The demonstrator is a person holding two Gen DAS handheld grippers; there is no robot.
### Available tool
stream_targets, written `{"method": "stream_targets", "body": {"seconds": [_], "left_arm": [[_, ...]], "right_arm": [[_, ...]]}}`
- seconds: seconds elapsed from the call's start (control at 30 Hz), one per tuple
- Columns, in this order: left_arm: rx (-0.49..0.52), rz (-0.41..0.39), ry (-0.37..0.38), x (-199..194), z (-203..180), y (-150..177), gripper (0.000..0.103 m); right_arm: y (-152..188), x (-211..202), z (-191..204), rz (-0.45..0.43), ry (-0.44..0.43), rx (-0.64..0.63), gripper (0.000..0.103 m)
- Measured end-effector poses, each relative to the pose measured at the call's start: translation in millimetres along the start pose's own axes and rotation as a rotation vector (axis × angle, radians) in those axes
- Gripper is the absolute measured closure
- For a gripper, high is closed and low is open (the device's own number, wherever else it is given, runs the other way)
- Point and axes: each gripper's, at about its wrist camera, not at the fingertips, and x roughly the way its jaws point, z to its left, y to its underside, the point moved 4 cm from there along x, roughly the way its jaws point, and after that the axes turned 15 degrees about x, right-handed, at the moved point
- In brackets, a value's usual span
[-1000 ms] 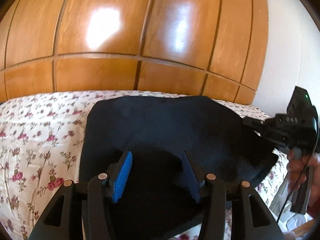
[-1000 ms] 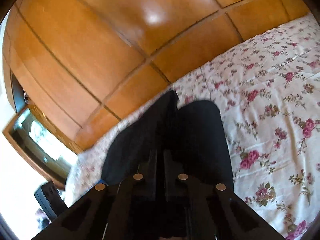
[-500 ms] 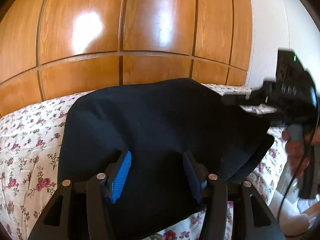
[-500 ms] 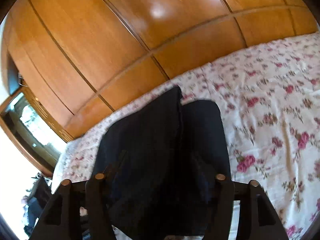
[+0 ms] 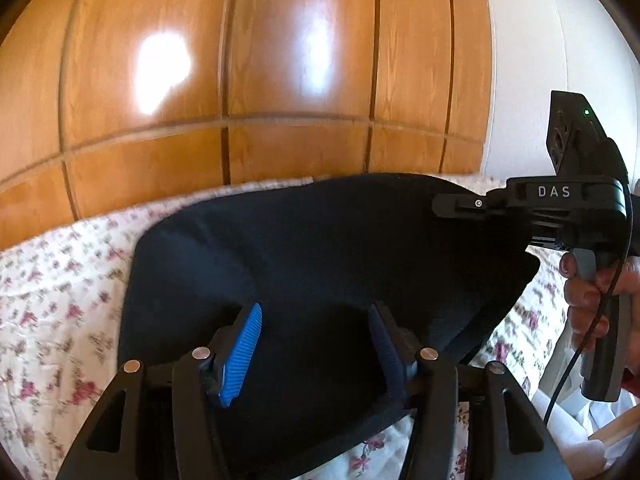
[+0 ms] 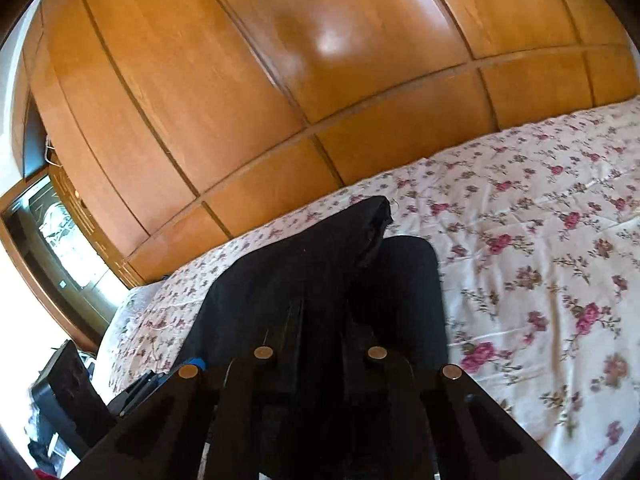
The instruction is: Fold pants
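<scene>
Dark navy pants (image 5: pixel 320 248) lie folded on the flowered bedspread (image 5: pixel 60 300). My left gripper (image 5: pixel 316 328) is open, its blue-ribbed pads apart just above the near part of the pants. My right gripper shows in the left wrist view (image 5: pixel 460 204) at the right, its jaws narrowed over the lifted right edge of the pants. In the right wrist view the pants (image 6: pixel 400 280) fill the space between the right gripper's fingers (image 6: pixel 320 316); whether they pinch the cloth is hidden in the dark.
A tall glossy wooden wardrobe (image 5: pixel 260 80) stands behind the bed. A white wall (image 5: pixel 560 60) is at the right. The bedspread stretches far to the right in the right wrist view (image 6: pixel 540 260). A window or mirror (image 6: pixel 52 232) is at the left.
The right gripper was shut on the pants, opened wide, and now stands narrow again over their lifted edge. The left gripper stayed open and drew slightly nearer the cloth.
</scene>
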Motion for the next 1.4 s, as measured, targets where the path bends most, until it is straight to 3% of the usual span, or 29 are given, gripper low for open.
{"method": "stream_targets", "body": {"seconds": [0.07, 0.17, 0.37, 0.5, 0.57, 0.6, 0.73, 0.8, 0.9, 0.97, 1.13, 1.23, 1.4], "left_arm": [[0.043, 0.049, -0.020, 13.6, -8.8, 7.6, 0.046], [0.096, 0.011, -0.065, 12.1, -19.2, 11.8, 0.046], [0.039, -0.011, 0.012, -2.6, -7.3, 11.3, 0.045], [-0.072, -0.031, 0.032, -18.9, 16.7, 15.6, 0.045], [-0.147, -0.036, 0.020, -25.2, 34.8, 18.5, 0.045], [-0.169, -0.044, 0.015, -27.9, 41.4, 18.8, 0.045], [-0.258, -0.061, -0.059, -37.3, 75.5, 21.6, 0.042], [-0.327, -0.047, -0.056, -35.3, 93.9, 27.0, 0.040], [-0.431, 0.033, 0.012, -19.9, 113.1, 40.5, 0.040], [-0.508, 0.076, 0.099, -8.9, 121.0, 50.9, 0.040], [-0.696, 0.086, 0.256, 4.5, 130.9, 68.4, 0.037], [-0.677, 0.089, 0.252, 5.2, 128.6, 67.0, 0.036], [-0.507, 0.125, 0.183, 5.6, 116.3, 47.1, 0.034]], "right_arm": [[7.8, 11.1, -18.9, 0.039, 0.036, 0.052, 0.089], [14.2, 17.1, -43.8, 0.034, 0.003, 0.163, 0.088], [11.5, 8.3, -41.6, 0.036, -0.016, 0.201, 0.081], [6.3, -2.9, -33.7, -0.015, 0.072, 0.101, 0.069], [7.1, -5.0, -29.4, -0.036, 0.143, 0.041, 0.048], [8.1, -5.5, -28.8, -0.039, 0.166, 0.018, 0.044], [8.0, -2.2, -38.7, -0.005, 0.148, 0.066, 0.042], [6.8, -1.6, -45.1, 0.013, 0.131, 0.108, 0.040], [7.4, 2.9, -48.8, 0.039, 0.114, 0.150, 0.038], [7.4, 5.3, -52.2, 0.061, 0.097, 0.184, 0.035], [7.3, 11.0, -63.1, 0.118, 0.050, 0.276, 0.030], [8.8, 11.8, -66.2, 0.124, 0.037, 0.307, 0.029], [9.3, 12.5, -65.4, 0.131, 0.031, 0.306, 0.028]]}}
